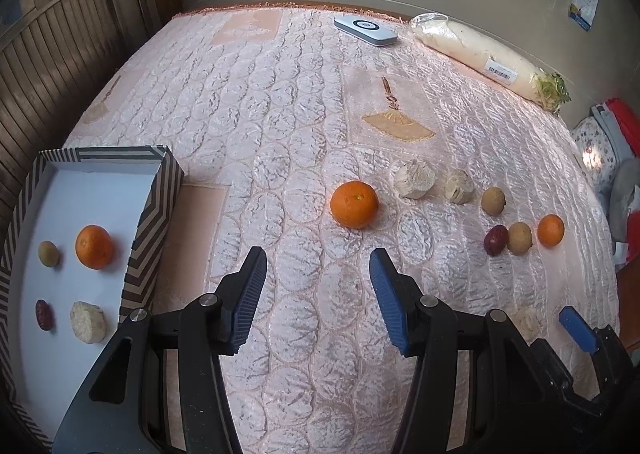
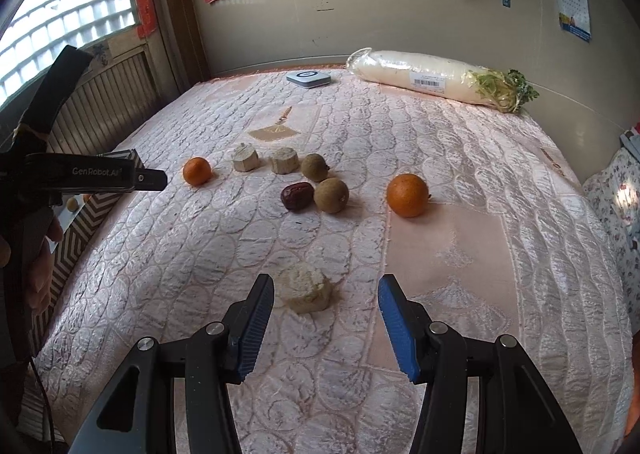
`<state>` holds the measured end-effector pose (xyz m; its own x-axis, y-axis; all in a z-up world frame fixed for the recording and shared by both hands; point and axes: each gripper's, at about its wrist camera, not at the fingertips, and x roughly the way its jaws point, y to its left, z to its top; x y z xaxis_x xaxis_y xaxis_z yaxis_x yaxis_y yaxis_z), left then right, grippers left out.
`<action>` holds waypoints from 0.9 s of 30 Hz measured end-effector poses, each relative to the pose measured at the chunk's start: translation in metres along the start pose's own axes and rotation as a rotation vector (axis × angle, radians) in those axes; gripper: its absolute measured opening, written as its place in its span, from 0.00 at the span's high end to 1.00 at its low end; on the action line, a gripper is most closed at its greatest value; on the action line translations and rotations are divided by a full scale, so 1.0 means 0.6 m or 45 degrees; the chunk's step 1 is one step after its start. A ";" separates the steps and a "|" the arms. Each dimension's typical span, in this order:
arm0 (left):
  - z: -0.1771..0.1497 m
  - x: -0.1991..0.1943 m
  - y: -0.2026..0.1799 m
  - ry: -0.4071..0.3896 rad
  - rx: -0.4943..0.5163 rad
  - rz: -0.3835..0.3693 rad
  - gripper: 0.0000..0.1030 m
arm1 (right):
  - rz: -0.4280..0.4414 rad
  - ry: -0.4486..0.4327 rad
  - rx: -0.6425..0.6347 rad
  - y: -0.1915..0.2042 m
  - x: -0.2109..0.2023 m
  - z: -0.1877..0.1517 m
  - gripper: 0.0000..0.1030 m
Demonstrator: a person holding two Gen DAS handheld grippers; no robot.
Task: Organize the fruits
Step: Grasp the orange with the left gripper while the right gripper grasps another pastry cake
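My left gripper [image 1: 318,254] is open and empty over the pink quilt, with a large orange [image 1: 354,204] just beyond its fingertips. At the left stands a striped box [image 1: 154,214] holding an orange [image 1: 94,241], a longan [image 1: 49,253], a red date [image 1: 43,314] and a pale cake piece [image 1: 88,321]. My right gripper [image 2: 325,280] is open too. A pale cake piece [image 2: 306,290] lies between its fingertips, nearer the left one, and the pads do not press it. Farther out lie an orange [image 2: 407,195], two longans [image 2: 330,195], a date [image 2: 297,195] and two cake pieces [image 2: 245,158].
A plastic-wrapped white radish [image 2: 424,76] and a flat white device [image 2: 309,78] lie by the far wall. The other gripper's body [image 2: 100,174] and a person's hand [image 2: 40,254] fill the left of the right wrist view. Folded cloth [image 1: 604,150] lies off the bed's right edge.
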<state>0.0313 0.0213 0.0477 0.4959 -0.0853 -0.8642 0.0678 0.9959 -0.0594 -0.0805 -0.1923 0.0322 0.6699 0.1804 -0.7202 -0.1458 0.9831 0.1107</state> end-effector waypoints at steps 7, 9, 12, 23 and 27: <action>0.009 0.015 0.004 0.034 -0.024 -0.011 0.48 | -0.011 0.025 -0.072 0.030 0.030 -0.003 0.51; 0.016 0.020 0.005 0.048 -0.039 -0.020 0.48 | -0.018 0.058 -0.079 0.033 0.043 -0.003 0.65; 0.030 0.025 0.006 0.049 -0.062 -0.027 0.48 | -0.048 0.050 -0.074 0.032 0.041 -0.002 0.70; 0.057 0.061 -0.023 0.089 -0.039 -0.046 0.48 | -0.045 0.061 -0.055 0.028 0.042 -0.002 0.70; 0.063 0.078 -0.031 0.102 -0.026 -0.033 0.48 | -0.039 0.061 -0.052 0.026 0.044 -0.002 0.70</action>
<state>0.0862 -0.0025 0.0273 0.4233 -0.1089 -0.8994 0.0614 0.9939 -0.0914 -0.0664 -0.1722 0.0142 0.6391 0.1478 -0.7548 -0.1560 0.9859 0.0610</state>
